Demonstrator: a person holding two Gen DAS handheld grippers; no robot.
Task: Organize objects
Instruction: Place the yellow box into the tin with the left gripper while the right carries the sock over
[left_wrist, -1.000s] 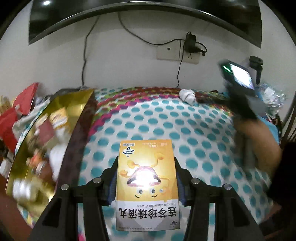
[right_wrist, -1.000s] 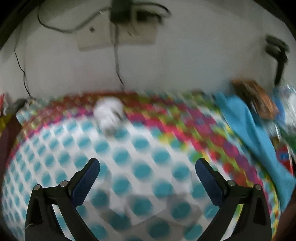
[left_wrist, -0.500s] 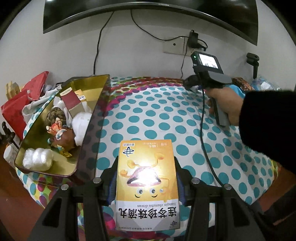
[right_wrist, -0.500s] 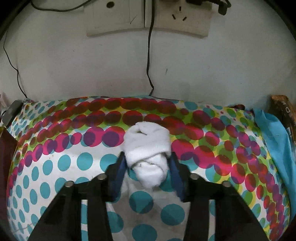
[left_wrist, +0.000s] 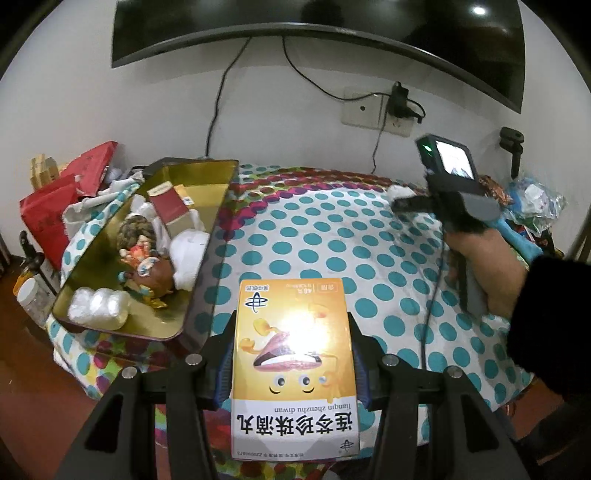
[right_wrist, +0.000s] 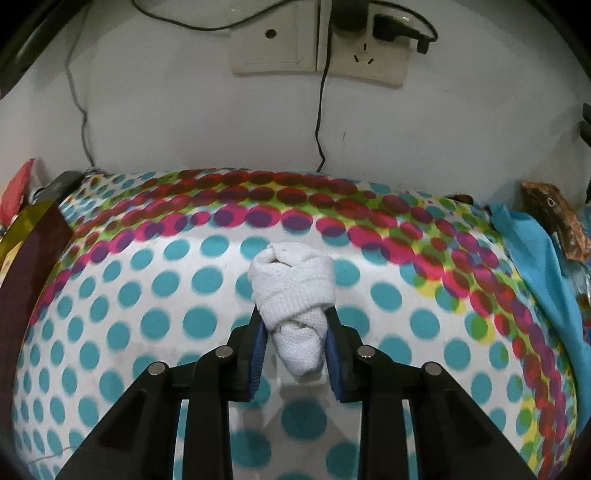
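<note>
**Both grippers loaded: box in your left, sock roll in your right**

Your left gripper is clamped on the yellow medicine box, a flat glossy carton with a cartoon face and upside-down black lettering. The blue pads press its two long sides, and the box runs from 6 o'clock toward the middle of the left wrist view, held above the near edge of the worktop.

Your right gripper is closed on the white sock roll. The pads pinch its narrow lower end; the wider, knotted bulk of soft ribbed knit sticks out past the fingertips toward 12 o'clock. I cannot tell whether the roll touches the cloth. From the left wrist view, your right hand and that gripper sit at about 2 o'clock, near the far right side of the worktop.

The worktop wears a smooth cloth of teal dots on white, with bands of red, magenta and green dots along the far edge.

At 9 to 10 o'clock from the box stands the open tin, rectangular, with a shiny gold inside and a dark maroon outer wall. It holds a white roll, a red-and-cream carton, a braided ball, a brown figure and a clear-wrapped white pack.

At 1 o'clock in the right wrist view, a wall socket carries a black plug.
</note>
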